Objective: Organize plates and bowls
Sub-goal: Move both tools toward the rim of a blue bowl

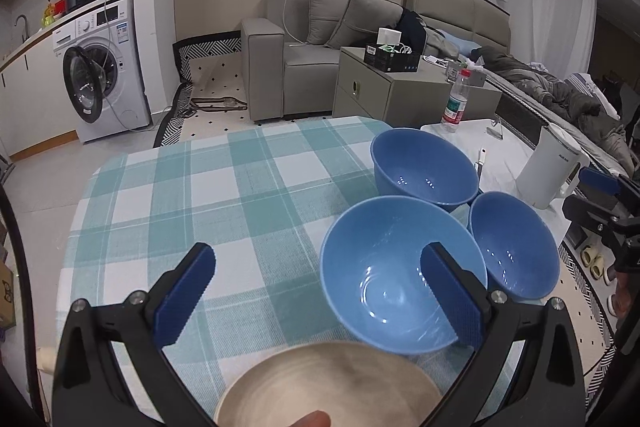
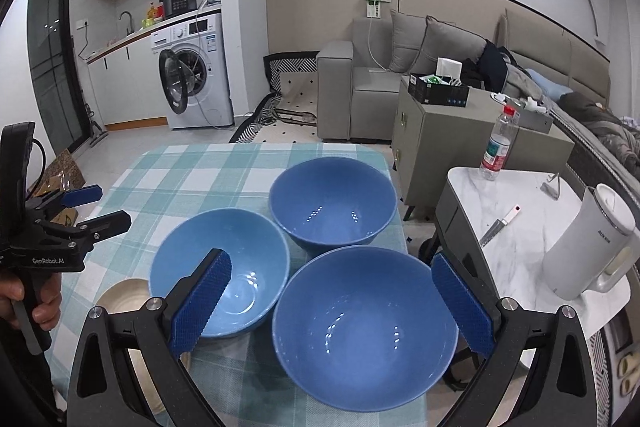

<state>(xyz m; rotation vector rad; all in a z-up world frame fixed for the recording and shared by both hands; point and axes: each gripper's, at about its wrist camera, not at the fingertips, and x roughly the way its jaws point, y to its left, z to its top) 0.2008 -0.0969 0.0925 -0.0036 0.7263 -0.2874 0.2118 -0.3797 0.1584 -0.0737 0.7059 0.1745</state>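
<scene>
Three blue bowls stand close together on the checked tablecloth [image 1: 224, 187]: a light blue bowl [image 1: 384, 279] [image 2: 240, 267], a far dark blue bowl [image 1: 424, 167] [image 2: 332, 203] and a near-right dark blue bowl [image 1: 514, 243] [image 2: 364, 327]. A beige plate [image 1: 328, 387] [image 2: 124, 295] lies left of them at the table's near edge. My left gripper [image 1: 320, 259] [image 2: 106, 207] is open above the plate, its right finger over the light blue bowl. My right gripper [image 2: 331, 261] [image 1: 580, 193] is open and straddles the near dark blue bowl's far rim, holding nothing.
A marble side table [image 2: 520, 235] to the right carries a white kettle [image 2: 588, 247], a water bottle [image 2: 500, 143] and a knife [image 2: 498, 225]. Behind stand a grey cabinet [image 2: 440, 131], a sofa [image 2: 360, 87] and a washing machine [image 2: 192, 71]. A hand [image 2: 24, 303] holds the left gripper.
</scene>
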